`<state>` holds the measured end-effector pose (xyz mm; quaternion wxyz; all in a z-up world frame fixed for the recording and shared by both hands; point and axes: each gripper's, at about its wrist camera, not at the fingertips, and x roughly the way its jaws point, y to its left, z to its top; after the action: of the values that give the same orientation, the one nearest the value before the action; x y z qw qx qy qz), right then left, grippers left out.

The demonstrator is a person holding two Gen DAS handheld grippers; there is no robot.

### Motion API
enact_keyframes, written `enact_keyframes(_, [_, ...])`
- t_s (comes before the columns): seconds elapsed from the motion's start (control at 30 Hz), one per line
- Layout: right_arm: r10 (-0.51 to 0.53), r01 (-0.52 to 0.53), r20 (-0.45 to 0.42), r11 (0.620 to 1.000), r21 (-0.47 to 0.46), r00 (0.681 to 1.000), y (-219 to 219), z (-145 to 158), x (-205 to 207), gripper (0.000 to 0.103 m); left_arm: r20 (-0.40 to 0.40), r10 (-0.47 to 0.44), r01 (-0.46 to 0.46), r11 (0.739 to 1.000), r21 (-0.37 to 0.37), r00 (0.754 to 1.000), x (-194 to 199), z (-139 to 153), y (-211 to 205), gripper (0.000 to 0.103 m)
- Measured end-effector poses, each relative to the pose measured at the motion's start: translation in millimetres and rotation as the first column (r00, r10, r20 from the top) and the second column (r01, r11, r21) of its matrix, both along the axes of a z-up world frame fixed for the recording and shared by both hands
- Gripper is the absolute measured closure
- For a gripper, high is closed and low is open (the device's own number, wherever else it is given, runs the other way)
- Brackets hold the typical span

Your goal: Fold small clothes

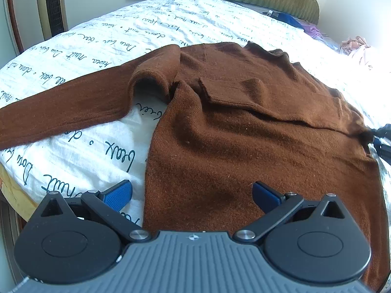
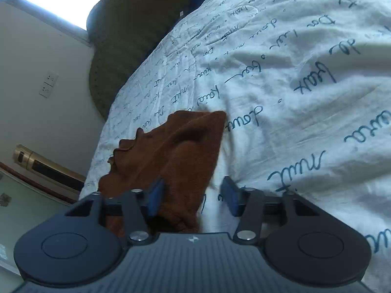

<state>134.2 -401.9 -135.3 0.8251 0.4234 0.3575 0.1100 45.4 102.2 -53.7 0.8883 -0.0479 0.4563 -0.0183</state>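
1. Far left, one long sleeve (image 1: 61,112) of the brown sweater (image 1: 244,127) trails off across the white bedsheet (image 1: 102,36) with blue handwriting on it.
2. Left gripper (image 1: 193,193) hangs over the sweater's lower hem, jaws spread wide, nothing in them. One blue pad is over the sheet, the other over the knit.
3. The sweater lies mostly flat mid-bed, other sleeve folded over its chest.
4. Right gripper (image 2: 193,199) sits at the sweater's right edge, jaws partway in, brown fabric between them but the pads aren't pinching it.
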Motion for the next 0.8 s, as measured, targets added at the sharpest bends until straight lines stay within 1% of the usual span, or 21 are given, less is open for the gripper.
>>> enact_keyframes(0.03, [0.021,-0.022,-0.008,0.999,-0.032,1.0,5.9,-0.7,2.8,0.095,-0.006,-0.003,0.003,1.0,0.005,1.0,0.0,-1.1,-0.6,0.0])
enact_keyframes(0.1, [0.086,-0.08,0.019,0.97,-0.227,0.996,21.7,17.0,4.7,0.095,-0.006,-0.009,0.009,1.0,0.01,1.0,-0.6,-1.9,-2.2,0.0])
enact_keyframes(0.17, [0.14,-0.116,0.032,0.911,-0.395,0.99,31.2,39.2,5.8,0.095,-0.003,-0.009,0.009,1.0,0.011,1.0,-0.3,-1.4,-2.2,0.0])
enact_keyframes(0.2, [0.165,-0.123,0.044,0.867,-0.482,0.985,34.3,54.9,5.5,0.095,0.0,-0.007,0.007,1.0,0.01,1.0,0.2,-1.1,-1.9,0.0])
enact_keyframes(0.23, [0.183,-0.127,0.052,0.837,-0.533,0.982,36.3,65.9,4.9,0.098,0.0,-0.004,0.004,1.0,0.007,1.0,1.1,-1.4,-1.4,0.0])
enact_keyframes(0.27, [0.193,-0.115,0.049,0.749,-0.653,0.98,43.9,79.4,3.1,0.103,-0.003,-0.002,0.002,1.0,0.006,1.0,1.5,-2.1,-1.0,0.0])
enact_keyframes(0.3, [0.196,-0.108,0.021,0.621,-0.776,0.98,54.0,84.8,3.1,0.103,-0.006,-0.004,0.004,1.0,0.006,1.0,1.9,-2.9,-0.8,0.0])
enact_keyframes(0.33, [0.191,-0.13,-0.033,0.523,-0.842,0.981,57.5,81.2,6.6,0.099,-0.007,-0.006,0.006,1.0,0.006,1.0,1.9,-3.6,-0.7,0.0])
enact_keyframes(0.37, [0.186,-0.185,-0.1,0.525,-0.831,0.977,53.8,74.9,13.0,0.097,-0.007,-0.009,0.009,1.0,0.008,1.0,1.5,-4.2,-0.5,0.0])
enact_keyframes(0.4, [0.184,-0.205,-0.121,0.56,-0.803,0.975,47.7,71.5,13.3,0.094,-0.007,-0.011,0.011,1.0,0.011,1.0,1.4,-4.2,-0.3,0.0])
enact_keyframes(0.43, [0.189,-0.154,-0.051,0.583,-0.798,0.981,45.8,75.5,4.2,0.093,-0.006,-0.01,0.01,1.0,0.012,1.0,0.8,-4.4,0.4,0.0])
enact_keyframes(0.47, [0.221,-0.134,0.014,0.636,-0.76,0.975,45.4,81.3,-5.0,0.093,-0.007,-0.006,0.006,1.0,0.013,1.0,1.3,-4.4,1.0,0.0])
enact_keyframes(0.5, [0.269,-0.144,0.073,0.702,-0.697,0.96,46.8,85.0,-11.9,0.092,-0.01,-0.003,0.003,1.0,0.01,1.0,1.7,-4.2,1.9,0.0])
enact_keyframes(0.53, [0.316,-0.165,0.103,0.713,-0.682,0.943,54.9,86.6,-18.0,0.082,-0.008,0.0,0.0,1.0,0.005,1.0,1.7,-3.6,3.0,0.0])
enact_keyframes(0.57, [0.343,-0.163,0.112,0.676,-0.719,0.932,66.5,85.7,-22.6,0.07,-0.005,0.001,-0.001,1.0,0.003,1.0,1.2,-2.5,4.2,0.0])
enact_keyframes(0.6, [0.359,-0.138,0.109,0.597,-0.79,0.927,82.9,83.0,-29.0,0.032,-0.002,0.002,-0.002,1.0,0.005,1.0,0.7,-1.6,5.2,0.0])
enact_keyframes(0.63, [0.38,-0.118,0.114,0.536,-0.836,0.918,95.2,79.1,-33.6,0.005,0.0,0.002,-0.002,1.0,0.008,1.0,0.3,-0.9,5.9,0.0])
enact_keyframes(0.67, [0.428,-0.1,0.126,0.467,-0.878,0.895,109.9,76.7,-41.1,0.005,0.0,0.005,-0.005,1.0,0.012,1.0,0.3,-0.7,6.9,0.0])
enact_keyframes(0.7, [0.501,-0.112,0.109,0.392,-0.913,0.859,125.6,72.9,-47.4,0.006,-0.001,0.01,-0.01,1.0,0.012,1.0,0.5,-0.8,7.9,0.0])
enact_keyframes(0.77, [0.544,-0.117,0.079,0.316,-0.942,0.835,143.2,69.0,-50.5,0.01,-0.003,0.016,-0.016,1.0,0.005,1.0,1.1,-1.8,9.6,0.0])
enact_keyframes(0.8, [0.561,-0.12,0.037,0.24,-0.963,0.827,153.8,63.8,-48.9,0.028,-0.007,0.016,-0.016,1.0,0.005,1.0,1.4,-2.7,9.7,0.0])
